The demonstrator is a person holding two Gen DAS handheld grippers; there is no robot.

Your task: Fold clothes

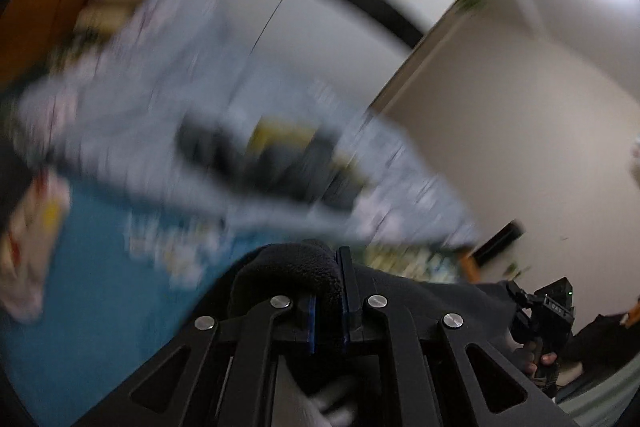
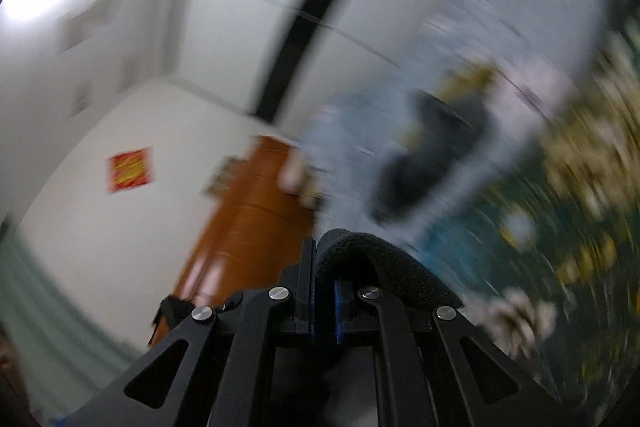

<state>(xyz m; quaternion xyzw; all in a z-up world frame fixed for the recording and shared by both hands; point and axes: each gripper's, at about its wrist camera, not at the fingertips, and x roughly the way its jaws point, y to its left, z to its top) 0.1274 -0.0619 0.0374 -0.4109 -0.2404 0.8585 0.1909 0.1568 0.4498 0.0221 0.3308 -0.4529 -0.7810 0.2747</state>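
Observation:
Both views are motion-blurred. My left gripper [image 1: 328,263] is shut on a fold of dark fleece garment [image 1: 296,267] that bulges over its fingertips and spreads to the right [image 1: 440,299]. My right gripper [image 2: 322,259] is shut on the same kind of dark fleece cloth [image 2: 384,267], which arches out to the right of its fingers. In the left wrist view the other gripper [image 1: 552,315] shows at the lower right, held by a hand [image 1: 536,363]. The garment hangs lifted between the two grippers.
A bed with a teal patterned cover [image 1: 92,267] [image 2: 560,227] lies ahead. Light blue bedding [image 1: 160,99] [image 2: 520,27] is piled on it, with a dark item [image 1: 256,155] [image 2: 432,155] on top. An orange-brown wooden headboard [image 2: 248,227] and white walls stand behind.

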